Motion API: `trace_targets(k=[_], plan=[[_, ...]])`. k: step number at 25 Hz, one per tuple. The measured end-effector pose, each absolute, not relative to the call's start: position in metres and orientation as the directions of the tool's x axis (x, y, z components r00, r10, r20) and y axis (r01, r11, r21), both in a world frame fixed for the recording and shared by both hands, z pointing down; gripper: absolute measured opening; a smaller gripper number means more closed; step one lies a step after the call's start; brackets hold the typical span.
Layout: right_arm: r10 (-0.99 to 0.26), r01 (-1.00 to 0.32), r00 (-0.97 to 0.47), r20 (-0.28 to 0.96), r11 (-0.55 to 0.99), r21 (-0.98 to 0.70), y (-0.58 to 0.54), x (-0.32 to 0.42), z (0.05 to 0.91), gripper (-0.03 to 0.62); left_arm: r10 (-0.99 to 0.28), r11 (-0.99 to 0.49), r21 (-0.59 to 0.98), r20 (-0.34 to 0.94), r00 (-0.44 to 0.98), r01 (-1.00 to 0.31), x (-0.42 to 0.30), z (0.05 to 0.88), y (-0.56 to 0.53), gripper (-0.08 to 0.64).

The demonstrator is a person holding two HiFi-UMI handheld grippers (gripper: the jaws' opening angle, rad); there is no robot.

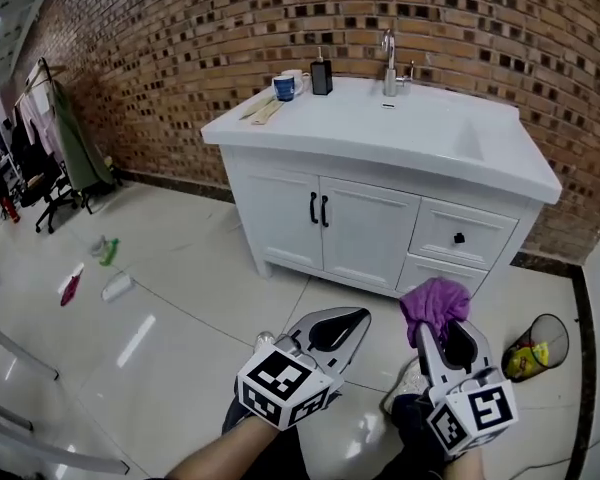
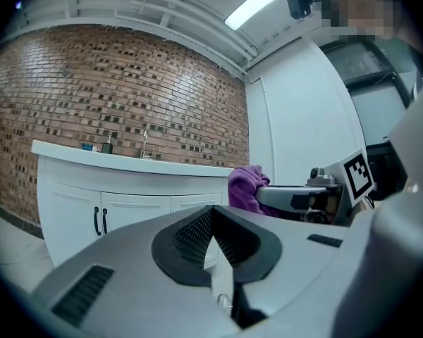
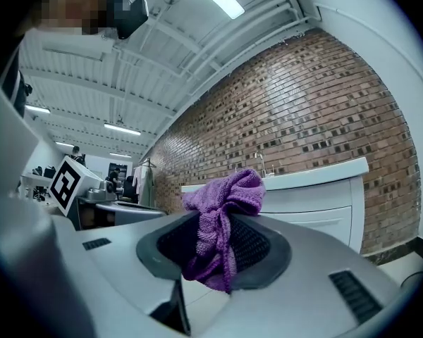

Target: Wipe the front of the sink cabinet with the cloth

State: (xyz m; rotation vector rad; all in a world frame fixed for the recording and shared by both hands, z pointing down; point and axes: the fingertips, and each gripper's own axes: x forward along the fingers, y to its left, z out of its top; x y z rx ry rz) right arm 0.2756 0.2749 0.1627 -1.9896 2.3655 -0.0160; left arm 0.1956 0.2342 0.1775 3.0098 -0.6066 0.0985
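Observation:
A white sink cabinet (image 1: 365, 223) with two doors and two drawers stands against the brick wall, also in the left gripper view (image 2: 127, 203). My right gripper (image 1: 438, 320) is shut on a purple cloth (image 1: 435, 300), held in the air some way before the cabinet's drawers. The cloth (image 3: 222, 220) bunches out above the jaws in the right gripper view. My left gripper (image 1: 348, 326) is shut with nothing in it, level with the right one and short of the cabinet doors. The cloth (image 2: 247, 185) also shows in the left gripper view.
On the countertop (image 1: 380, 128) stand a tap (image 1: 389, 63), a blue mug (image 1: 284, 88) and a black dispenser (image 1: 321, 76). A wire bin (image 1: 536, 348) sits on the floor at right. Bottles (image 1: 108, 251) lie on the tiles at left, near a chair (image 1: 50, 193) and a coat rack.

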Motion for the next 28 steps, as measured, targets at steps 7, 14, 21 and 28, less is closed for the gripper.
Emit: trace_targets(k=[7,14,21,28], plan=[[-0.992,-0.992,-0.125,0.011,0.125,-0.016,0.197,0.319,0.185,0.117,-0.394,-0.918,0.017,0.066,0.917,-0.396,0.232,0.19,0.153,0.002],[-0.997,-0.996,-0.069,0.046,0.071,0.053,0.124,0.342,0.201,0.117,-0.415,-0.91,-0.018,0.079,0.907,-0.414,0.245,0.21,0.091,0.002],[-0.998,-0.983,-0.007,0.07,0.02,0.184,0.067,0.361,0.223,0.117,-0.405,-0.913,0.002,0.105,0.908,-0.407,0.256,0.233,0.044,0.002],[-0.984,-0.916,0.08,0.16,-0.009,0.4,0.012,0.39,0.244,0.117,-0.411,-0.908,0.038,0.124,0.903,-0.418,0.267,0.265,0.003,0.002]])
